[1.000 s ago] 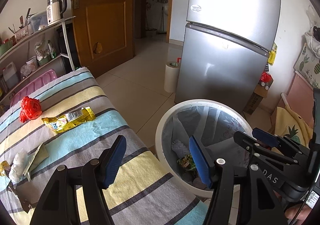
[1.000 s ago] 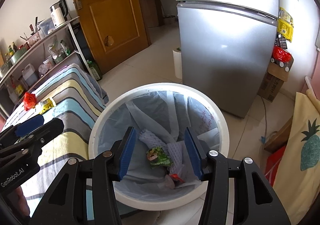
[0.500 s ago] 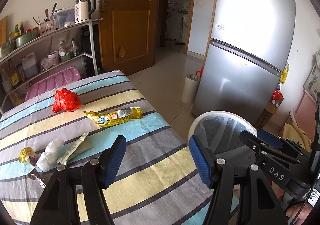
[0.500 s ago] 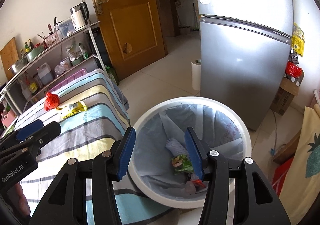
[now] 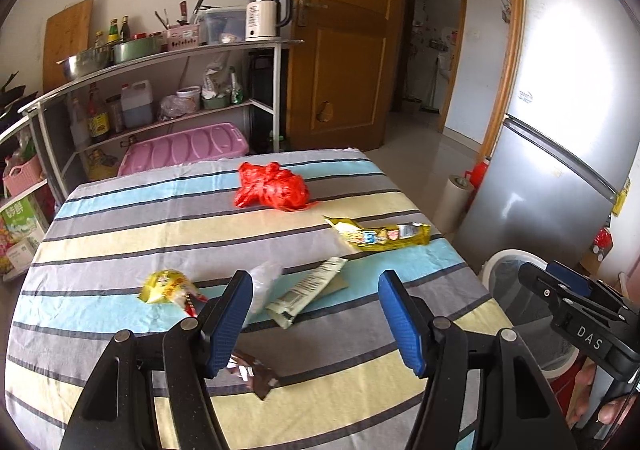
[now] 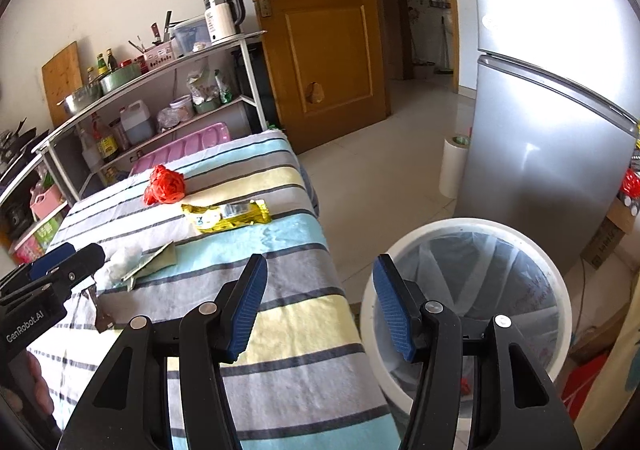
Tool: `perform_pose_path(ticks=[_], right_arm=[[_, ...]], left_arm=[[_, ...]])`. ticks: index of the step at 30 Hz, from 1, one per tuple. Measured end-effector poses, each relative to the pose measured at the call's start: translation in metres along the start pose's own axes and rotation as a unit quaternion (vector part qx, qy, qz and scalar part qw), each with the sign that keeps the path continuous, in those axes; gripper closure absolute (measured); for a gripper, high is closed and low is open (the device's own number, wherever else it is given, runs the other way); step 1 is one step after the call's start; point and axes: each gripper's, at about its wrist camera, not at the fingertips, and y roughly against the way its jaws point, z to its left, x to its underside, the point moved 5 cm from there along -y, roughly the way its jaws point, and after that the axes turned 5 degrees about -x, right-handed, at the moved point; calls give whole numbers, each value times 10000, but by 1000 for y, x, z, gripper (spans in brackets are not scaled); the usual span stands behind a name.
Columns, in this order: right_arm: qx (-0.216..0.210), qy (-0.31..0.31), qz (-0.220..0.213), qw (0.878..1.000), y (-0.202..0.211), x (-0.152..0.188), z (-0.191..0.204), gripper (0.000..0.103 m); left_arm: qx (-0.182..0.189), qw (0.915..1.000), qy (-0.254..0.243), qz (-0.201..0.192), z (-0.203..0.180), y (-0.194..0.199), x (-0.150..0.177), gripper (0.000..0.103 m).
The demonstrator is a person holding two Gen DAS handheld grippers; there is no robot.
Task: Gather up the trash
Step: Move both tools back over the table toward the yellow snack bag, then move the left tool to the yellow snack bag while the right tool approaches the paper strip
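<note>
- Both tools are seen empty: the left gripper (image 5: pixel 316 314) is held spread with nothing between its blue pads, and the jaws of the right gripper (image 6: pixel 320 304) have just been opening and stand apart, also with nothing between them.
- The trash is scattered over the striped tablecloth (image 5: pixel 120 234): a red plastic bag (image 5: pixel 274 188) upper centre, a long yellow wrapper (image 5: pixel 382 236) to its right, a pale flat sachet (image 5: pixel 308 290) at centre, a small yellow wrapper (image 5: pixel 166 286) left of centre, and a dark wrapper (image 5: pixel 252 370) low between the left fingers.
- All pieces are judged very light, thin and soft; foil ones are likely slippery and may crumple or slide when pinched.
- The flat sachet is best taken at a raised end; the red plastic bag can be pinched anywhere in its bulk.
- The cloth may be caught along with flat pieces, so a shallow pinch is advised.
- The bin (image 6: pixel 464 290) stands at lower right, just beside the table's edge, lined and open-topped.
- Open room is seen above the table; the long yellow wrapper lies near the right edge and could be pushed off.
</note>
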Motion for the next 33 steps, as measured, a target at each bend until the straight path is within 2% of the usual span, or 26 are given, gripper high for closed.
perform_pose_path(ticks=[10,17,23,27,33], right_arm=[[-400,580,291,9971,-33,-7,65,47],[-699,832,566,9925,-56,3,110,47],[-675,972,719,9904,-73,7,136,47],[-808,892,859,9890,-83,7,146,47],[-757,799,1012,9888,-99,5,157,47]], left_arm=[[-448,9980,453,35,77,1,-2,38],[-598,9960,636,185,119,-3,5,37],[-568,9961,622,254,138,-13,9,37],[-358,9953,802,398,147,-22,13,36],[-140,9952,803,536,142,-36,14,36]])
